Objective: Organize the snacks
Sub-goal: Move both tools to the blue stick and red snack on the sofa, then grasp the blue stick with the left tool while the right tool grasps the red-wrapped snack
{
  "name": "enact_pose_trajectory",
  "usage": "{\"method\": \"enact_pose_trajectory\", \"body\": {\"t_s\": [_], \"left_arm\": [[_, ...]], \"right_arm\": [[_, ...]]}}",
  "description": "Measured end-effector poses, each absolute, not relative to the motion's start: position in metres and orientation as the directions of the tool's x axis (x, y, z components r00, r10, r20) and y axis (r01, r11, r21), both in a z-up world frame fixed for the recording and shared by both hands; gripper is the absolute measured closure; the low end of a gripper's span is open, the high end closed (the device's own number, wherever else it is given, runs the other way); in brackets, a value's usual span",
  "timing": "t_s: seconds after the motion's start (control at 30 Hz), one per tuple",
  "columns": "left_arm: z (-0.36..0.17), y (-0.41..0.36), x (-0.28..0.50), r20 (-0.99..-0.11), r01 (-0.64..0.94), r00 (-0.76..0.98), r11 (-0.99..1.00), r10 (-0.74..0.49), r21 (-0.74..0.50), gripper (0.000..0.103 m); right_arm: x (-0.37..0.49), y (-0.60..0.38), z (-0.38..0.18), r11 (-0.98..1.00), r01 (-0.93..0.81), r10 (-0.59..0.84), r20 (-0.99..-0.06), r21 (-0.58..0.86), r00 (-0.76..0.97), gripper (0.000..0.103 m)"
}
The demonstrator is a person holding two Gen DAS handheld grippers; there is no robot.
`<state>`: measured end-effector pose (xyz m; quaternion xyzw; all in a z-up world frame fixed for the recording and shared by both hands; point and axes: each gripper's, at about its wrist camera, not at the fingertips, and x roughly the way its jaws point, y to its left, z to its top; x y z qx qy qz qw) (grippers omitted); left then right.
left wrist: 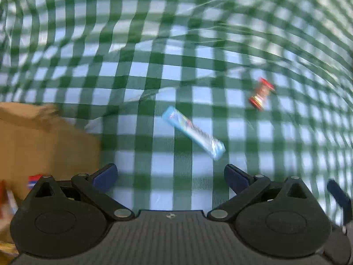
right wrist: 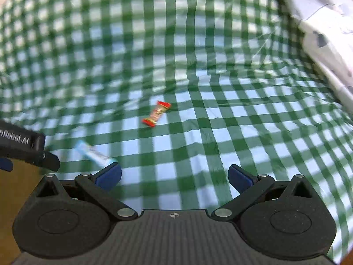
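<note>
A long light-blue snack bar (left wrist: 194, 132) lies slanted on the green-checked cloth, just ahead of my open left gripper (left wrist: 171, 177), whose fingers hold nothing. A small red and gold candy (left wrist: 261, 93) lies farther off to the right. In the right wrist view the same candy (right wrist: 156, 114) lies ahead and slightly left of my open, empty right gripper (right wrist: 174, 176), and the blue bar (right wrist: 95, 153) lies beside its left finger. The left gripper's black body (right wrist: 24, 148) shows at the left edge there.
A brown cardboard box (left wrist: 46, 141) stands at the left, with colourful packets (left wrist: 8, 198) at its near side. The checked cloth (right wrist: 220, 132) is wrinkled. A white, cloth-covered object (right wrist: 326, 39) borders the far right. The right gripper's finger (left wrist: 339, 196) shows at the right edge.
</note>
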<state>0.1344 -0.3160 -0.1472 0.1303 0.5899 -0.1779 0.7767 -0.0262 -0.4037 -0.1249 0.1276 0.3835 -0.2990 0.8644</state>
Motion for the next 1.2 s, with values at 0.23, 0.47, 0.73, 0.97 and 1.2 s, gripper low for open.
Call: {"method": "enact_pose_trajectory", "body": {"t_s": [0.23, 0.47, 0.73, 0.97, 1.2], "left_arm": [[-0.221, -0.341, 0.197, -0.984, 0.279, 0.164, 0.960, -0.070, -0.022, 0.001], [-0.228, -0.342, 0.179, -0.963, 0.335, 0.256, 0.942, -0.087, 0.004, 0.011], [-0.201, -0.299, 0.166, -0.957, 0.403, 0.167, 0.902, -0.238, -0.154, 0.093], [-0.153, -0.258, 0.137, -0.931, 0.474, 0.220, 0.866, -0.291, -0.158, 0.093], [-0.133, -0.240, 0.114, -0.919, 0.506, 0.255, 0.851, -0.300, -0.138, 0.093]], "right_arm": [[0.059, -0.474, -0.186, 0.805, 0.593, -0.412, -0.718, 0.001, 0.561, 0.001], [0.110, -0.480, -0.223, 0.869, 0.487, -0.420, -0.656, -0.092, 0.626, 0.020], [0.062, -0.443, -0.208, 0.894, 0.442, -0.363, -0.698, -0.074, 0.618, 0.103], [-0.005, -0.408, -0.173, 0.854, 0.516, -0.358, -0.650, 0.062, 0.671, 0.103], [-0.008, -0.421, -0.178, 0.753, 0.649, -0.399, -0.708, 0.110, 0.583, 0.048]]}}
